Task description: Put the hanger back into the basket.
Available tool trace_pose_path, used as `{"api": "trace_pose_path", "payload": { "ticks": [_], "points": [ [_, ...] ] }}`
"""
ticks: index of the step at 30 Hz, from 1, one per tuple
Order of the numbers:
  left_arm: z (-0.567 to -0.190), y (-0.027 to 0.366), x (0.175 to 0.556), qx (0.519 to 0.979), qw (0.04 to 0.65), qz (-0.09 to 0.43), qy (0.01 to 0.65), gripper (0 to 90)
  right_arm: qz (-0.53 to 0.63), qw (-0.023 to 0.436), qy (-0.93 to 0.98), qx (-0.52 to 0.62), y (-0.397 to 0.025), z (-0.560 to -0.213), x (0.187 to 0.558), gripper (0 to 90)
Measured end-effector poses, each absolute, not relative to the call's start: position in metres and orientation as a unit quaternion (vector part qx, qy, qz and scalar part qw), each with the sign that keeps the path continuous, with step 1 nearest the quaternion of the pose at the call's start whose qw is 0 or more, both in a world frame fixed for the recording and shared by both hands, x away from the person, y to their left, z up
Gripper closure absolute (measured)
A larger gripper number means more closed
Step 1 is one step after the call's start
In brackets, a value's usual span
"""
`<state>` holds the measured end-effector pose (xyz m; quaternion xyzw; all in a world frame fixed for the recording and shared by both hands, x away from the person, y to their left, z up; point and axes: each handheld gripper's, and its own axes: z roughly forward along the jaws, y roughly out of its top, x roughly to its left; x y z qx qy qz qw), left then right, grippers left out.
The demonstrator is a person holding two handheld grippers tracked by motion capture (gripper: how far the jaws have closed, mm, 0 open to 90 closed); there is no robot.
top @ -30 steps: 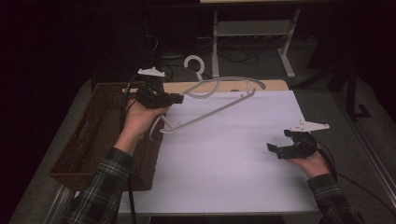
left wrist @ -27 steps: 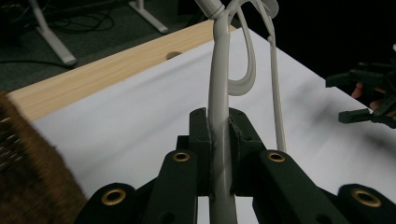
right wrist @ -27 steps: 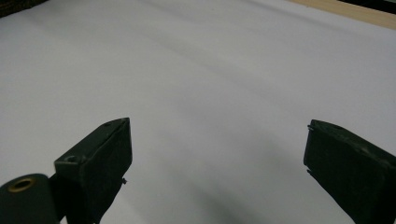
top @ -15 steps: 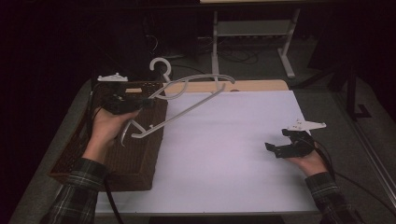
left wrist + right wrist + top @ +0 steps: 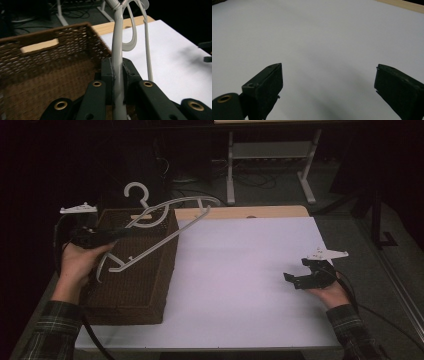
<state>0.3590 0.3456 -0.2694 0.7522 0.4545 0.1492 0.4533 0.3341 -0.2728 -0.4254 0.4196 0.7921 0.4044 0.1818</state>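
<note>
1. The left gripper (image 5: 117, 75) is clamped tight on one arm of the white hanger (image 5: 165, 217); its pads press the plastic from both sides, as the left gripper view shows.
2. Over the last second this gripper has carried the hanger leftward, off the white sheet, so it now hangs in the air above the wicker basket (image 5: 150, 285), tilted, with its hook (image 5: 136, 192) up past the basket's far rim.
3. I judge this as the carry nearly done: the hanger is over the basket but not yet lowered in, and its long bar still reaches out past the right rim.
4. The right gripper (image 5: 300, 276) has stayed low over the sheet at the right, jaws wide apart and holding nothing.
5. The white sheet (image 5: 240, 280) covers a wooden tabletop (image 5: 250, 212); its surface is bare.
6. Beyond lies a dark room, with a metal stand (image 5: 270, 165) and cables on the floor.
</note>
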Motion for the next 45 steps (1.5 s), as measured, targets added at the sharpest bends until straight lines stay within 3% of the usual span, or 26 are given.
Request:
{"api": "trace_pose_path", "payload": {
  "ticks": [28,45],
  "points": [
    [-0.291,0.442,0.328,0.714,0.424,0.195,0.522,81.9,0.394,0.182,0.79,0.432,-0.275,-0.428,0.337,7.8],
    [-0.322,0.443,0.332,0.725,0.394,0.185,0.534,81.7,0.394,0.181,0.79,0.434,-0.275,-0.428,0.337,7.9]
  ]
}}
